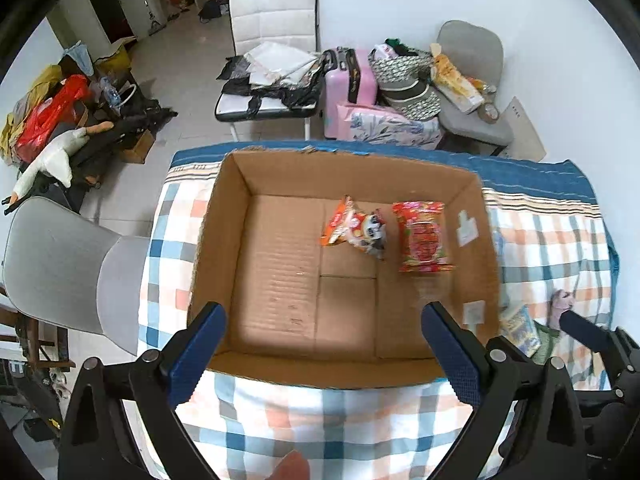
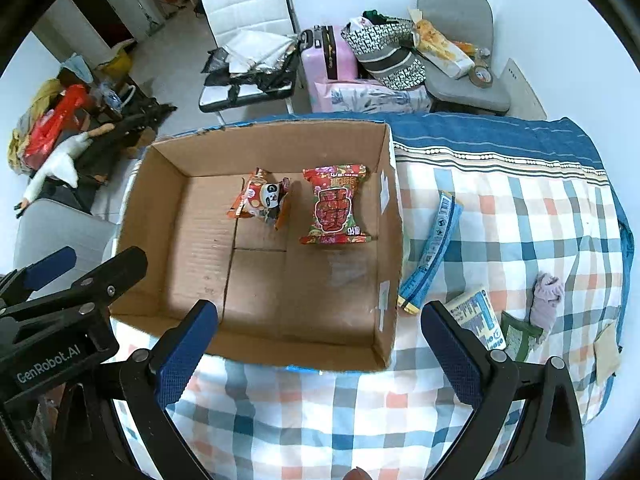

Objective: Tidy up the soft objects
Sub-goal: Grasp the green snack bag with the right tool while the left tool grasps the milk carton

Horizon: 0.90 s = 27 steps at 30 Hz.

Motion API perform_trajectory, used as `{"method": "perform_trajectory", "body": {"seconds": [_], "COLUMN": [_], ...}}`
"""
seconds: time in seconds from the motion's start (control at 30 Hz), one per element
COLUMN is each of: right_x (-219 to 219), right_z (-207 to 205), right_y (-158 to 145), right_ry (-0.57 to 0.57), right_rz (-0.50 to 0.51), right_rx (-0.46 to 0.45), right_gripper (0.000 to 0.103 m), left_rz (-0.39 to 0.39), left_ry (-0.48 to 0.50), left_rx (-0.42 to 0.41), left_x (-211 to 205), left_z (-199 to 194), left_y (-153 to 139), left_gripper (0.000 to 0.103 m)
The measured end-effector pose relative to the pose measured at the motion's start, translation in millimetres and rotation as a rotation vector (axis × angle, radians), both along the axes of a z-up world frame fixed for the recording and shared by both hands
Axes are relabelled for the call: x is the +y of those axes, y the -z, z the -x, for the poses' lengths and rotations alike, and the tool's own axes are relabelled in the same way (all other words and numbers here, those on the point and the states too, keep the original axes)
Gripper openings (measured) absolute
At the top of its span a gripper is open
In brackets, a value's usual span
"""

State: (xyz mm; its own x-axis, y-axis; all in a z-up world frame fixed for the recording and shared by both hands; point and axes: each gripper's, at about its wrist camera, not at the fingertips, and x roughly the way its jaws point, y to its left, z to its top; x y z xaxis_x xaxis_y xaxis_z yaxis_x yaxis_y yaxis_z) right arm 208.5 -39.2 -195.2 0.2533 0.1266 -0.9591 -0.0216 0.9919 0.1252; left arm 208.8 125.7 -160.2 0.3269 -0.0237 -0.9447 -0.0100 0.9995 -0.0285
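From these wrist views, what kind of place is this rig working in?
Likely a lived-in home, perhaps a bedroom: the cardboard box sits on a checked cloth, with a pink suitcase, a cluttered white chair and a plush goose on the tiled floor.

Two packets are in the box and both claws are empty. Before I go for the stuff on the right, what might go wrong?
1. The long blue packet lies close against the cardboard box wall; the right claw may nudge the box while reaching for it.
2. The green packet, the white-blue packet and the purple cloth overlap or lie close together, so one grasp may drag a neighbour.
3. The checked blanket is soft; a low grasp might pinch fabric.
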Motion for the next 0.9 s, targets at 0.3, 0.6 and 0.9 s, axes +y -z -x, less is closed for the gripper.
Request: {"method": "perform_trajectory", "body": {"seconds": [0.3,0.6,0.9], "right_x": [-101,-263,-307], "right_z": [30,80,110], "right_y": [-20,32,117], "right_ry": [0.181,0.492,0.568], "right_rz": [-0.098,-0.096,-0.204], "right_rx": [-0.029,0.076,0.207], "right_gripper": [0.103,0.103,0.102], "left_rz": [0.14,0.307,0.221], "left_ry": [0.168,0.244,0.145], "left_rx": [0.031,0.313,0.558], "left_x": [-104,-233,-288], "left_z": [0,-6,-23], "left_y": [-20,63,174], "left_gripper": [0.1,0.1,0.1]}}
